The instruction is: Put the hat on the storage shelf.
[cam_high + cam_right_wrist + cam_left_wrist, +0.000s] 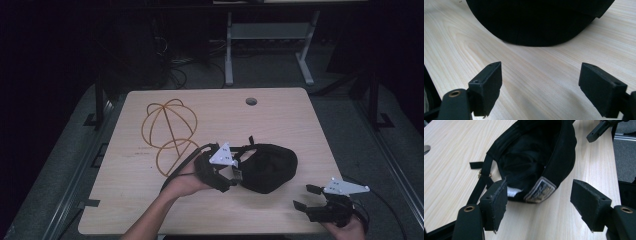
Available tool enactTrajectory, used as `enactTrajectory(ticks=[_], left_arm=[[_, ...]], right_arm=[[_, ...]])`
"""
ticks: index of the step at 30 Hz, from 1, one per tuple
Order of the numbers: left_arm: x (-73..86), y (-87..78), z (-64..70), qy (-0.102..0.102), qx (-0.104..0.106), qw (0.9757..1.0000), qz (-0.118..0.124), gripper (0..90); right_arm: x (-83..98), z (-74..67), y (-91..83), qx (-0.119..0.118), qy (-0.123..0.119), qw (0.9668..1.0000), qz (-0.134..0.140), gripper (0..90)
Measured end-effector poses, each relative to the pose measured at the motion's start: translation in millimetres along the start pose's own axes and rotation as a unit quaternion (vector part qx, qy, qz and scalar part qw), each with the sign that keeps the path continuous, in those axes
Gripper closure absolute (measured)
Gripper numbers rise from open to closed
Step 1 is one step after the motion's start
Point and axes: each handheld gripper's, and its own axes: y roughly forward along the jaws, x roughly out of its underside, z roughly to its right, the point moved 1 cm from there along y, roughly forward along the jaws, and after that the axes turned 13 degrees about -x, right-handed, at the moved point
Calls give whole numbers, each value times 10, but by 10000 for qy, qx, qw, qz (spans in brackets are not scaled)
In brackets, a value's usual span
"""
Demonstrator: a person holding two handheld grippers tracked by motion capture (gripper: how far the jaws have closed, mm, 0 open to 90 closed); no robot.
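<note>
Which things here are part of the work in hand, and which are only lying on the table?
In use:
- black cap
- left gripper, open beside the cap
- right gripper, open, apart from it

Lying about:
- wire hat frame

We see a light wood-grain bench (150, 210) with rounded corners and a round cable port (251, 101) near its far edge. The bench stands on a grey floor (270, 70), with dark metal rails (75, 175) running along both of its sides. Beyond the far edge we note a white metal frame (229, 55) with two legs, and loose black cables (175, 70) on the floor. The room behind is dark; light falls mainly on the bench.
</note>
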Motion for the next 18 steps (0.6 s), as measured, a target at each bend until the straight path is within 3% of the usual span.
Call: enactTrajectory(ticks=[3,6,15,18], left_arm=[[-47,80,10,198,86,9997,-153,313],[-65,153,33,233,99,9993,-274,333],[-64,323,92,446,442,9960,-639,451],[-73,349,122,517,411,9951,-736,468]], right_arm=[[2,13,-1,2,5,10000,3,184],[6,9,0,-46,11,10000,0,184],[12,19,17,-215,50,9997,48,185],[10,10,20,-219,57,9997,33,185]])
